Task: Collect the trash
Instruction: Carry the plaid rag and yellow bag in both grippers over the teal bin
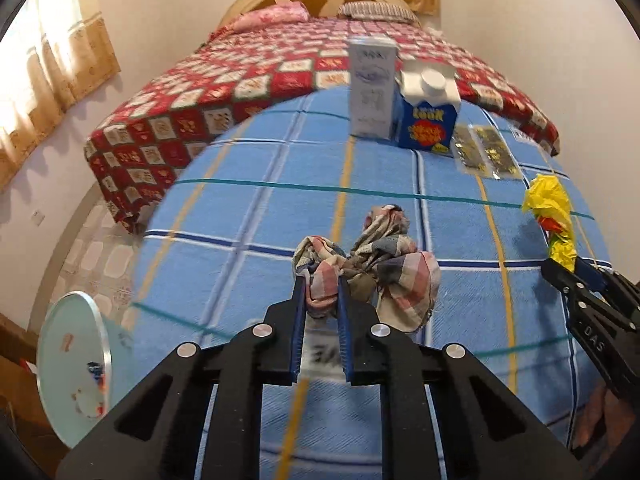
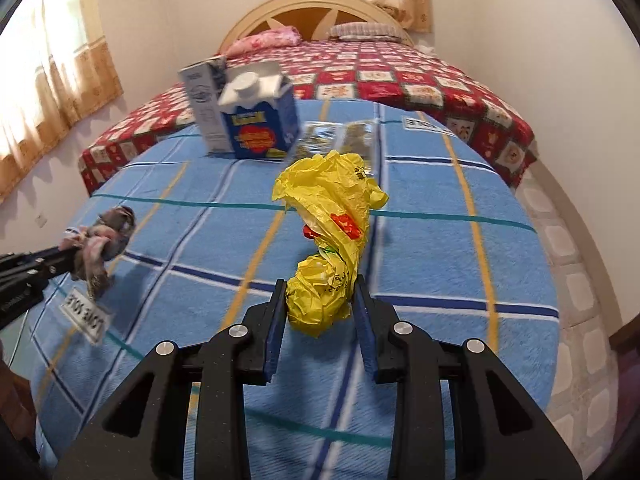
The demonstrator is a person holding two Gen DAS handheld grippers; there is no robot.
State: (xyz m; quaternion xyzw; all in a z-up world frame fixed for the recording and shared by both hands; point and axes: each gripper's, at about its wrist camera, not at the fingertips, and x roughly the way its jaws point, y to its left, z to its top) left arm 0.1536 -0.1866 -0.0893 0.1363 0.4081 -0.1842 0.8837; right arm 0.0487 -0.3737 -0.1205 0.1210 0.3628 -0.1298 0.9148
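Observation:
My left gripper (image 1: 320,280) is shut on a crumpled checked cloth (image 1: 384,264), which hangs just above the blue plaid tablecloth (image 1: 248,208). From the right wrist view the same cloth (image 2: 100,244) shows at the far left in the left gripper. My right gripper (image 2: 320,292) is shut on a crumpled yellow plastic bag (image 2: 332,216); the bag (image 1: 552,212) also appears at the right edge of the left wrist view. A white carton (image 1: 370,86) and a blue carton (image 1: 428,112) stand upright at the table's far side, with shiny flat wrappers (image 1: 480,152) beside them.
A pale bin with an open round rim (image 1: 76,368) stands left of the table. A white printed label (image 2: 86,316) lies on the cloth near the left edge. Behind the table is a bed with a red checked cover (image 2: 400,80). Tiled floor (image 2: 576,280) shows to the right.

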